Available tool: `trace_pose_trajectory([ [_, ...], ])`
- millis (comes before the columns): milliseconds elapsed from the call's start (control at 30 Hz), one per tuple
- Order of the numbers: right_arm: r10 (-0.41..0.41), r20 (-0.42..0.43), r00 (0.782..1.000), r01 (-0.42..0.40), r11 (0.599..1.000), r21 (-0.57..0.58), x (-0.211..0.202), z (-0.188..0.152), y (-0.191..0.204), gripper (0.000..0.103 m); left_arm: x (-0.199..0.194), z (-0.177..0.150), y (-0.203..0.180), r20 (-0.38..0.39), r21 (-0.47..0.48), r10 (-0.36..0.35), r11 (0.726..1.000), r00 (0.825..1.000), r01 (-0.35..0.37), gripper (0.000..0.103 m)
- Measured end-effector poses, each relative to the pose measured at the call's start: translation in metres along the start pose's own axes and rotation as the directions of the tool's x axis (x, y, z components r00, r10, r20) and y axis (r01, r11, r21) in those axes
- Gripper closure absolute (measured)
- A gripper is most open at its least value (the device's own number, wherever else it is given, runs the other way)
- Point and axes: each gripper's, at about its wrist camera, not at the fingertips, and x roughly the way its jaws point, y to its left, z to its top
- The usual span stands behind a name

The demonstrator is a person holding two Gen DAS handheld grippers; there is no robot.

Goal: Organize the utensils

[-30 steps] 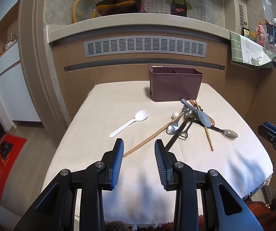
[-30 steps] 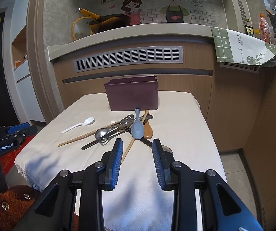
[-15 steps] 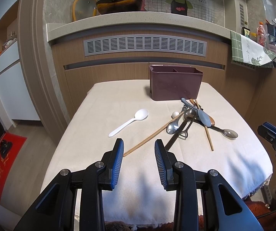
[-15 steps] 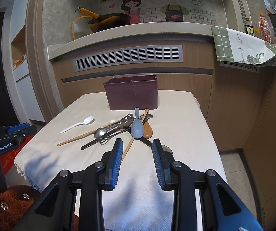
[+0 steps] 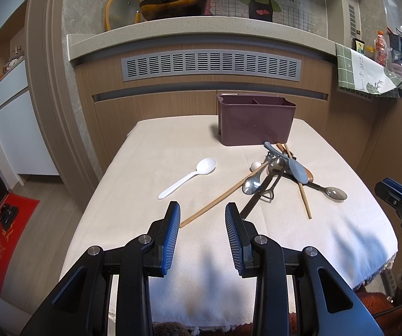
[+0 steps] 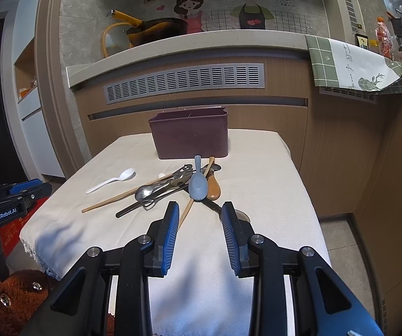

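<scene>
A dark maroon utensil holder (image 5: 255,121) (image 6: 191,134) stands at the far side of a cloth-covered table (image 5: 150,168). In front of it lies a heap of utensils: a grey-blue spoon (image 6: 198,184), a wooden spoon (image 6: 214,189), metal spoons (image 5: 252,183), chopsticks (image 5: 217,198) and a black-handled tool (image 5: 257,198). Apart to the left lies a white plastic spoon (image 5: 189,176) (image 6: 111,180). My left gripper (image 5: 202,215) hovers open over the near table edge, nothing between its fingers. My right gripper (image 6: 199,215) is open too, just short of the heap.
A kitchen counter (image 5: 201,32) with a pan (image 5: 170,5) and glass lid runs behind the table. A green checked cloth (image 6: 352,67) hangs off the counter at right. A red mat (image 5: 2,240) lies on the floor at left. Cabinet fronts close in at right.
</scene>
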Motion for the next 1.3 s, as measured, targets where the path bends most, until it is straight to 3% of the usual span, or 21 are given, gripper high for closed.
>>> trace_pose_trajectory([
  [733, -0.006, -0.004, 1.0, 0.006, 1.0, 0.001, 0.002, 0.0, 0.0, 0.073, 0.002, 0.0, -0.001, -0.008, 0.004, -0.021, 1.0, 1.0, 0.021, 0.068],
  [933, -0.01, -0.015, 1.0, 0.01, 1.0, -0.004, 0.006, 0.0, -0.001, 0.073, 0.021, 0.01, -0.001, -0.055, 0.027, -0.093, 0.995, 0.994, 0.095, 0.068],
  [1100, -0.043, -0.017, 0.999, 0.042, 0.999, -0.015, 0.017, 0.012, -0.008, 0.073, 0.047, 0.028, 0.009, -0.018, 0.065, -0.162, 0.984, 0.987, 0.163, 0.068],
  [1300, -0.062, -0.029, 0.998, 0.061, 0.998, -0.033, 0.038, 0.03, -0.019, 0.073, 0.112, 0.046, 0.02, -0.148, 0.135, -0.222, 0.961, 0.964, 0.242, 0.067],
])
